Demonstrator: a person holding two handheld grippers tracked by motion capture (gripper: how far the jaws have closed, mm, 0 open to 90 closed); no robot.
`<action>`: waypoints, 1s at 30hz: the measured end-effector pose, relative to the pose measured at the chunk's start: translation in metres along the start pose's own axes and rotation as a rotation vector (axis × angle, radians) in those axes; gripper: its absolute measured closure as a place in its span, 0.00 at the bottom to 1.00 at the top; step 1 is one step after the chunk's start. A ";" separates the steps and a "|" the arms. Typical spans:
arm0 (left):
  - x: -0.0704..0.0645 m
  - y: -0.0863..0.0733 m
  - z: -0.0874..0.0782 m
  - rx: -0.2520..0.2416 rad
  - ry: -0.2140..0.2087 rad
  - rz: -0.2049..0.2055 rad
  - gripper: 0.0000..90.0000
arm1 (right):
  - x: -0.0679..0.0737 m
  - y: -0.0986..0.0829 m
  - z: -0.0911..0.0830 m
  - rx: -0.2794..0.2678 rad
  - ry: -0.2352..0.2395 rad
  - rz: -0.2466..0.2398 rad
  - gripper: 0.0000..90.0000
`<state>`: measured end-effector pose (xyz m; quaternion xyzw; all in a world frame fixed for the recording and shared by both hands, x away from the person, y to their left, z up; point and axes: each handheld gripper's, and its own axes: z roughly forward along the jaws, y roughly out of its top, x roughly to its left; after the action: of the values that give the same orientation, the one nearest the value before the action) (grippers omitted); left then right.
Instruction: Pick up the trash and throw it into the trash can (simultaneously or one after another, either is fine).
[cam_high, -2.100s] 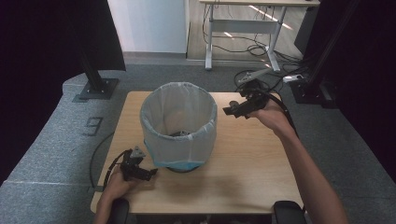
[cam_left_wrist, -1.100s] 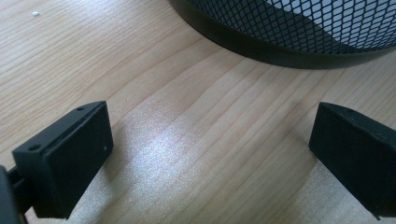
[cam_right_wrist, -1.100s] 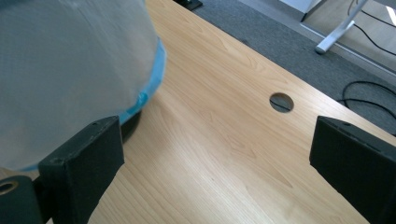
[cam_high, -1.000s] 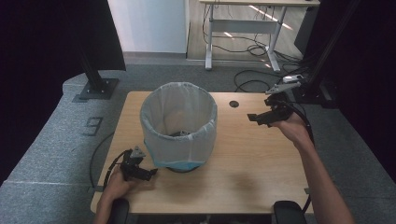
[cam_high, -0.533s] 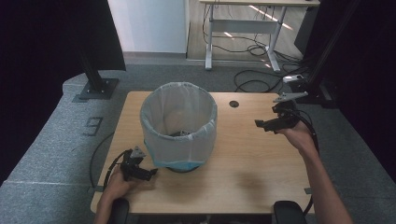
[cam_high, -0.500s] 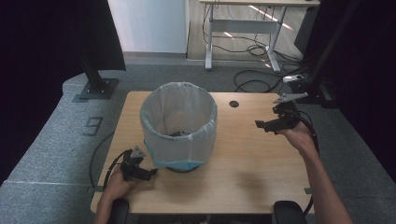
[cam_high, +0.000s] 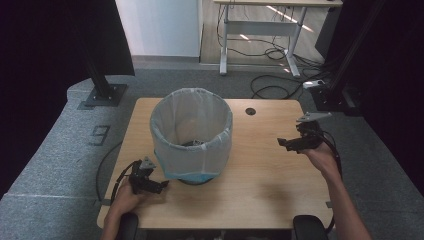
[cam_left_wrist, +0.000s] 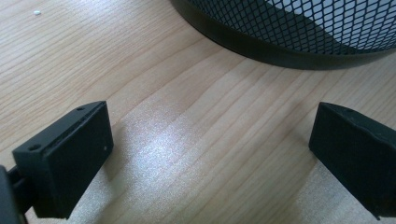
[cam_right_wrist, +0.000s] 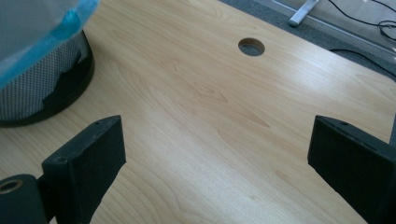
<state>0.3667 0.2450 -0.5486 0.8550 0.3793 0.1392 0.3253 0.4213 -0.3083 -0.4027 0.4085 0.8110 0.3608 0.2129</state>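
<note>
Lined bin (cam_high: 191, 134) upright mid-table, bag fitted over rim; looks finished. Left gripper (cam_high: 161, 185) resting near bin's base, right gripper (cam_high: 283, 143) far right, both gaping, empty.

Lab: black curtains (cam_high: 45, 75), floor cables (cam_high: 270, 87)

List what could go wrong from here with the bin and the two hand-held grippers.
1. The left hand-held gripper sits open right by the mesh bin's base; a nudge might shift or tip it.
2. The liner bag is only draped over the rim, so a jaw could snag it.
3. The right hand-held gripper is near the table edge.
</note>
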 end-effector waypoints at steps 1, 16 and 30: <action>0.000 0.000 0.000 0.000 0.000 0.000 0.00 | 0.000 -0.006 0.002 0.001 -0.003 0.006 0.04; 0.000 0.000 0.000 0.000 0.000 -0.001 0.00 | 0.003 -0.054 0.025 0.012 -0.020 0.046 0.05; 0.000 0.000 0.000 -0.001 0.001 0.000 0.00 | 0.018 -0.104 0.057 0.059 0.002 0.078 0.05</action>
<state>0.3667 0.2449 -0.5487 0.8546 0.3794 0.1397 0.3258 0.3949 -0.3121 -0.5194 0.4453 0.8051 0.3451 0.1856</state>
